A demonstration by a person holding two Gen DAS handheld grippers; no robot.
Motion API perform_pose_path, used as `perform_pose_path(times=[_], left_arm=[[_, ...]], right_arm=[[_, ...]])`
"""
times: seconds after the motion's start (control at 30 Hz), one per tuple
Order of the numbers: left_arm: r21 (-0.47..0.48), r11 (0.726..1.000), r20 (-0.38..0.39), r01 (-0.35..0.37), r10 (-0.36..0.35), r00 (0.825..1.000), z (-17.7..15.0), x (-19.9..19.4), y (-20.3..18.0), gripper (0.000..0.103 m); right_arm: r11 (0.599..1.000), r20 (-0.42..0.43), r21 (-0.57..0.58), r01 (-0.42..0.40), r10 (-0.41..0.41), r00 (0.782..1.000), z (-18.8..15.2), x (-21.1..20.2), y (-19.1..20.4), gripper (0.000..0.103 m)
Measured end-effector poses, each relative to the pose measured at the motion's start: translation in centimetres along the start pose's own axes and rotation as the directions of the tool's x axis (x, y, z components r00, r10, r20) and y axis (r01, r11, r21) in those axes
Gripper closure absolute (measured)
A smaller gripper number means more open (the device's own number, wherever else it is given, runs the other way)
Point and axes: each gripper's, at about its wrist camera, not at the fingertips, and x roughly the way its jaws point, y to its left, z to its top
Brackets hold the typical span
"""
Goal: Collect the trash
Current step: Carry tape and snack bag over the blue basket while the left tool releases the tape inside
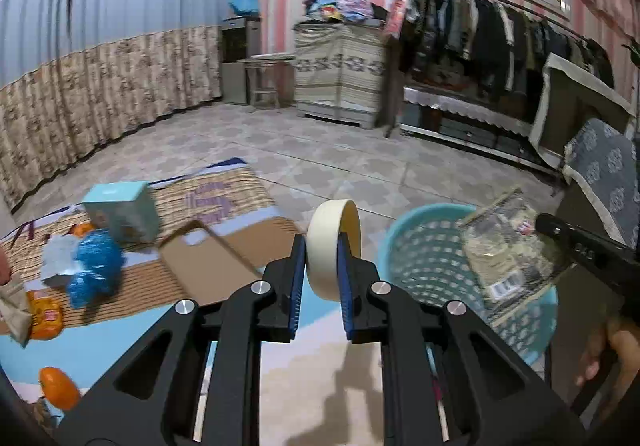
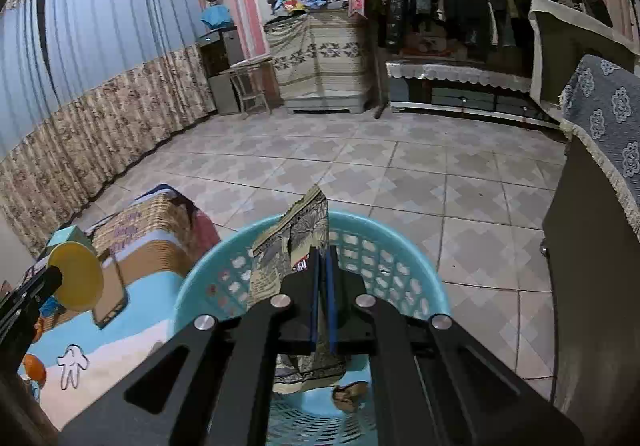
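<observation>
So the tape roll (image 1: 334,246) is pinched across its flat faces in the left hand-held gripper (image 1: 320,266), standing on edge, hole axis running sideways between the pads. It hangs over the mat (image 1: 280,386), just left of the bin (image 1: 420,262), not yet above it. The right hand-held gripper (image 2: 322,286) is clamped on a flat wrapper (image 2: 296,234), held right over the bin with its long side pointing up and away. One crumpled scrap (image 2: 350,394) sits in the bin already, looks like. Plenty left I'd say: blue wad (image 1: 94,266), teal box (image 1: 124,214), cardboard sheet (image 1: 208,262) and orange packets (image 1: 46,320) lie on the mat.
</observation>
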Motion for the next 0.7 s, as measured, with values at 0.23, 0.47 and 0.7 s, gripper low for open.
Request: perform_pose_path(times=[0.23, 0.47, 0.7], left_arm=[[0.047, 0.996, -0.029, 0.081, -0.079, 0.996, -0.1, 1.7, -4.3, 0.089], [0.059, 0.991, -0.065, 0.121, -0.117, 0.991, -0.1, 3.8, -6.4, 0.088], [0.077, 0.987, -0.118, 0.144, -0.135, 0.984, -0.5, 6.2, -8.2, 0.088]], right_arm=[[0.999, -0.004, 0.045, 0.02, -0.019, 1.0, -0.1, 0.2, -2.0, 0.099], [0.997, -0.009, 0.072, 0.026, -0.025, 1.0, -0.4, 0.3, -3.0, 0.099], [0.993, -0.022, 0.11, 0.03, -0.027, 0.999, -0.6, 0.7, -4.0, 0.099]])
